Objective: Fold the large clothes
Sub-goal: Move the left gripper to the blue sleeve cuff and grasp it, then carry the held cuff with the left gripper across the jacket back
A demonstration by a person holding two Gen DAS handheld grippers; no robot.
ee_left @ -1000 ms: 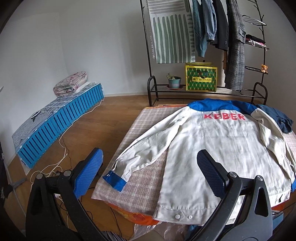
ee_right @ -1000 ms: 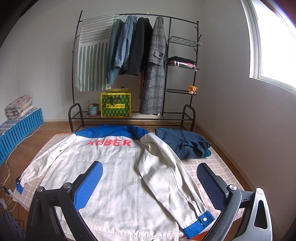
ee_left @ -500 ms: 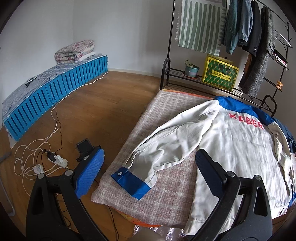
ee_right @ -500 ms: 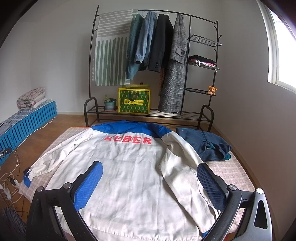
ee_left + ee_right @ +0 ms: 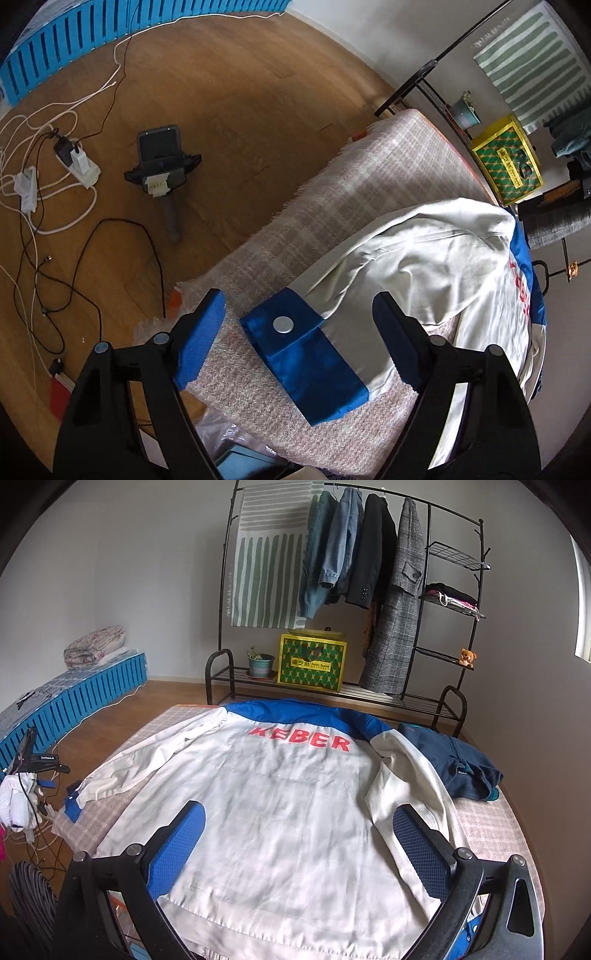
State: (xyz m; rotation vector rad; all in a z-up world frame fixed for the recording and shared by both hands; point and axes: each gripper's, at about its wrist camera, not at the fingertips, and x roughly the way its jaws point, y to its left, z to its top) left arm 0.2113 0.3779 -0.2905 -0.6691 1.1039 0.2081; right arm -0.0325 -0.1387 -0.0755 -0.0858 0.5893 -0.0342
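Note:
A white jacket with blue shoulders and red "KEBER" lettering lies back-up on the checked table cloth. Its left sleeve stretches out to the side and ends in a blue cuff with a silver snap. My left gripper is open and hovers just above that cuff, one finger on each side. The right sleeve is folded down along the jacket's side. My right gripper is open and empty above the jacket's lower back.
A folded dark blue garment lies at the table's far right. A clothes rack with hanging coats stands behind the table. Cables, a power strip and a black device lie on the wooden floor to the left.
My left gripper swung left and dropped toward the blue cuff, now close and between its fingers. My right gripper shifted left and slightly lower over the jacket. Both stayed open.

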